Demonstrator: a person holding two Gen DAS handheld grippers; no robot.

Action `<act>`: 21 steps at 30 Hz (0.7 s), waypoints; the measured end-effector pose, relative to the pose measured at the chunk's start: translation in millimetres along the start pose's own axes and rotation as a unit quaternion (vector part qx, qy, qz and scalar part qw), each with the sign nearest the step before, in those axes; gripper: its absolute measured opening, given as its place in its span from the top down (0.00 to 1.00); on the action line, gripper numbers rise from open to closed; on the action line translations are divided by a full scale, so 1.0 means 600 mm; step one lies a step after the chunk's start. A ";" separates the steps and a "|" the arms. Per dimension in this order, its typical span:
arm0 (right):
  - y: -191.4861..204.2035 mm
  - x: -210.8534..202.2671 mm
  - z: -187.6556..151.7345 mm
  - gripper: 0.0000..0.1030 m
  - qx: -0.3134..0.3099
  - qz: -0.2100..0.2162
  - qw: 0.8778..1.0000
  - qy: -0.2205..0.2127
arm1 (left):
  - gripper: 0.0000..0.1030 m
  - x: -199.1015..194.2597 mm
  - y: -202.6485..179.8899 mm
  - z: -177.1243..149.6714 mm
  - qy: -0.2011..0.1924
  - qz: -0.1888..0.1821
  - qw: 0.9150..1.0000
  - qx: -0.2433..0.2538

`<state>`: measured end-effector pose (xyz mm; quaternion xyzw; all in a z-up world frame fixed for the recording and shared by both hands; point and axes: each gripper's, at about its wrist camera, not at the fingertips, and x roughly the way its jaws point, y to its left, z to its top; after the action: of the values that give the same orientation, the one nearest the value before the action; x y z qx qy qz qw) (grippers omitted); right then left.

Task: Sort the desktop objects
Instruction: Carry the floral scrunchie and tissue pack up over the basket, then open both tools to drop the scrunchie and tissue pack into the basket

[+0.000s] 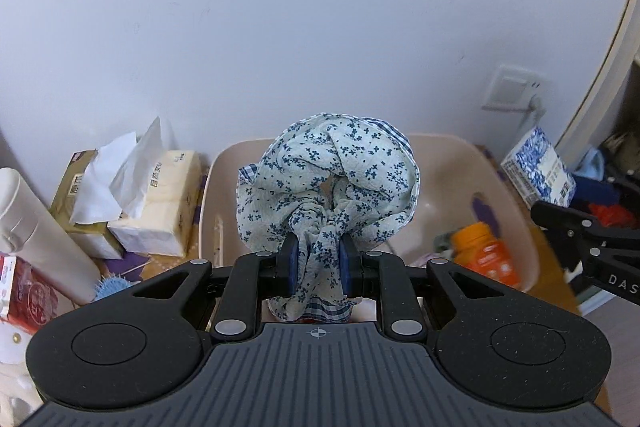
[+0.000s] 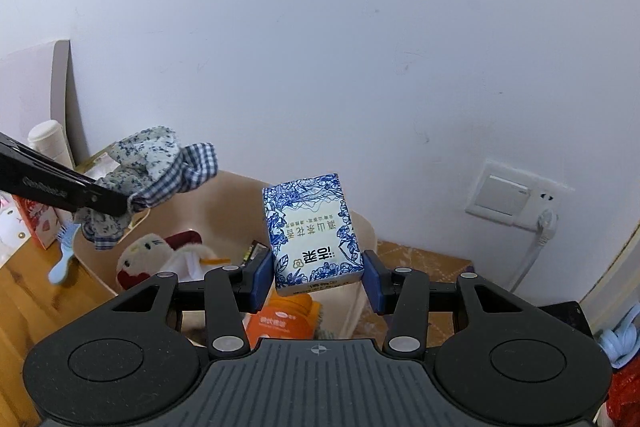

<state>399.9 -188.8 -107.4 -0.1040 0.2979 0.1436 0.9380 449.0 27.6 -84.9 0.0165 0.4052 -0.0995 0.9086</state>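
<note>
Two grippers are each clamped on something above a beige tub (image 1: 508,187). In the left wrist view, the left gripper (image 1: 319,261) sits at the lower centre, its blue pads pinching a bunched floral cloth (image 1: 332,175). The cloth balloons up over the middle of the frame, with a checked lining showing at its edges, and hangs in front of the tub. An orange bottle (image 1: 486,253) lies inside the tub at the right. Left of the tub stand two open tissue packs (image 1: 132,199), with a white flask (image 1: 36,227) at the far left edge and a blue comb (image 1: 112,285) just below the packs. The right gripper's dark finger enters from the right edge, and beyond it the blue-and-white box (image 1: 538,169) shows at the right.

In the right wrist view, the right gripper (image 2: 318,277) is at the lower centre, jaws part-way apart and pressed against the sides of the box (image 2: 310,227), which stands tilted up between them in mid-frame, clear of the tub (image 2: 240,199) behind it. A cat plush (image 2: 148,255) lies in the tub at the lower left, and the bottle (image 2: 284,319) peeks out under the box. The cloth (image 2: 160,171) hangs from the left gripper's finger at the left. A wall socket (image 2: 516,195) sits at the right.
</note>
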 end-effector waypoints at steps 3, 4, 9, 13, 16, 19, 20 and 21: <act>0.014 0.021 0.001 0.56 -0.008 0.001 1.000 0.010 | 0.81 0.022 0.004 0.000 0.014 0.013 1.000 -0.003; 0.019 0.029 0.001 0.56 -0.010 0.002 1.000 0.014 | 0.81 0.031 0.006 -0.002 0.021 0.017 1.000 -0.003; 0.043 0.064 -0.004 0.56 -0.021 -0.001 0.999 0.040 | 0.80 0.064 0.008 -0.012 0.050 0.038 0.998 0.001; 0.056 0.083 -0.012 0.56 -0.031 -0.001 0.998 0.062 | 0.74 0.072 0.007 -0.014 0.060 0.046 0.997 0.006; 0.062 0.090 -0.014 0.56 -0.029 -0.005 0.996 0.079 | 0.65 0.068 0.008 -0.016 0.062 0.054 0.997 0.000; 0.056 0.087 -0.021 0.51 -0.020 0.001 0.996 0.087 | 0.47 0.057 0.011 -0.020 0.061 0.045 0.997 -0.005; 0.054 0.084 -0.022 0.49 -0.016 0.001 0.996 0.086 | 0.41 0.052 0.010 -0.021 0.059 0.042 0.997 -0.004; 0.052 0.081 -0.023 0.49 -0.014 0.001 0.996 0.086 | 0.39 0.049 0.009 -0.022 0.057 0.042 0.997 -0.001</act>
<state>420.0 -153.5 -150.6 -0.1286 0.3752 0.1392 0.9074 459.4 29.3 -115.9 0.0383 0.4558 -0.0599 0.8872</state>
